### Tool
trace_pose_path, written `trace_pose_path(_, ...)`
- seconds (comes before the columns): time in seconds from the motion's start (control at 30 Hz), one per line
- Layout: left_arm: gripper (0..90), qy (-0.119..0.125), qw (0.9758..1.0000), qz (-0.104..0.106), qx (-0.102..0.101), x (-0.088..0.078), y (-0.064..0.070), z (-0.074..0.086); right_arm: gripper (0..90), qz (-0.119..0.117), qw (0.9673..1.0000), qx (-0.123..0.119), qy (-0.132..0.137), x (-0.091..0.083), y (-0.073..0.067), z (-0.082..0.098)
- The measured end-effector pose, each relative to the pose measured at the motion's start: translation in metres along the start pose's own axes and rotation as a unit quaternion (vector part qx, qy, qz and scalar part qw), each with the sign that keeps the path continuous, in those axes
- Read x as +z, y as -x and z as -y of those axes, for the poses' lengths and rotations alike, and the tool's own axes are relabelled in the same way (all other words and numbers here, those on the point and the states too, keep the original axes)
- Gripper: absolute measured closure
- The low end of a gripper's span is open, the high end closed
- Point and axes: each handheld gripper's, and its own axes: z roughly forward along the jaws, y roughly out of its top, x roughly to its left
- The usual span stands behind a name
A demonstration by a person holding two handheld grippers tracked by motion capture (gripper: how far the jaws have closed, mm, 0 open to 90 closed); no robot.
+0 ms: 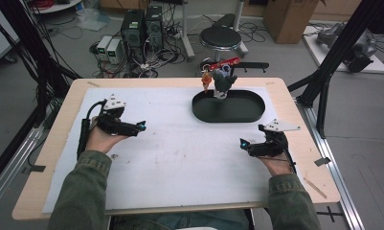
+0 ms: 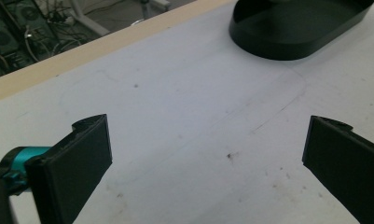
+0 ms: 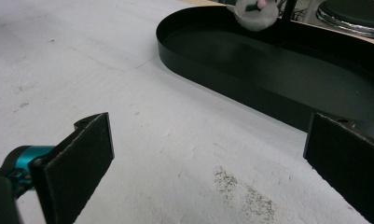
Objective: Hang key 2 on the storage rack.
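High view: both hand-held grippers were held wide open and empty, before any grasp.
The left hand-held gripper [image 1: 141,127] and right hand-held gripper [image 1: 243,143] were rested on the worktop [image 1: 180,158]; a reach to the toy [image 1: 222,81] at the black tray [image 1: 247,116] was judged next.

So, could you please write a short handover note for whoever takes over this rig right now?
Left hand-held gripper: open, holding nothing, low over the white mat on the left.
Right hand-held gripper: open, holding nothing, on the right, in front of the black oval tray.
Small toy figure: at the tray's far rim; whether it rests inside cannot be told.
Done: nothing gripped at this moment.
Left: probably reaching for the figure; the right gripper is nearer.
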Motion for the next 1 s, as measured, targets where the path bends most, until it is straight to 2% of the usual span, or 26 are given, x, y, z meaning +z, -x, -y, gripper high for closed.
trace_pose_path(0.07,1.8,0.003,0.9999,-0.009,-0.006,-0.007,-0.004,0.007,0.5,0.001,1.0000,-0.001,-0.001,0.000,0.000,0.000)
trace_pose_path(0.2,1.8,0.026,0.9993,-0.023,-0.015,-0.021,-0.008,0.022,0.5,0.002,1.0000,-0.001,-0.002,0.000,-0.001,0.000)
trace_pose_path(0.27,1.8,0.033,0.9986,-0.037,-0.016,-0.026,-0.011,0.031,0.5,0.001,1.0000,-0.003,-0.004,0.000,-0.001,0.000)
trace_pose_path(0.37,1.8,0.042,0.9978,-0.043,-0.029,-0.034,-0.014,0.044,0.5,-0.002,1.0000,-0.003,-0.004,0.001,-0.001,0.001)
trace_pose_path(0.57,1.7,0.066,0.9946,-0.060,-0.053,-0.050,-0.015,0.067,0.5,-0.001,1.0000,-0.003,-0.007,0.002,-0.002,0.001)
trace_pose_path(0.67,1.8,0.072,0.9930,-0.074,-0.056,-0.056,-0.013,0.075,0.5,-0.003,1.0000,-0.004,-0.007,0.003,-0.002,0.001)
trace_pose_path(0.9,1.8,0.078,0.9922,-0.071,-0.066,-0.073,-0.012,0.091,0.5,-0.007,0.9999,-0.007,-0.008,0.005,-0.001,0.001)
trace_pose_path(1.0,1.8,0.088,0.9909,-0.073,-0.070,-0.080,-0.013,0.093,0.5,-0.004,0.9999,-0.006,-0.011,0.006,-0.001,0.001)
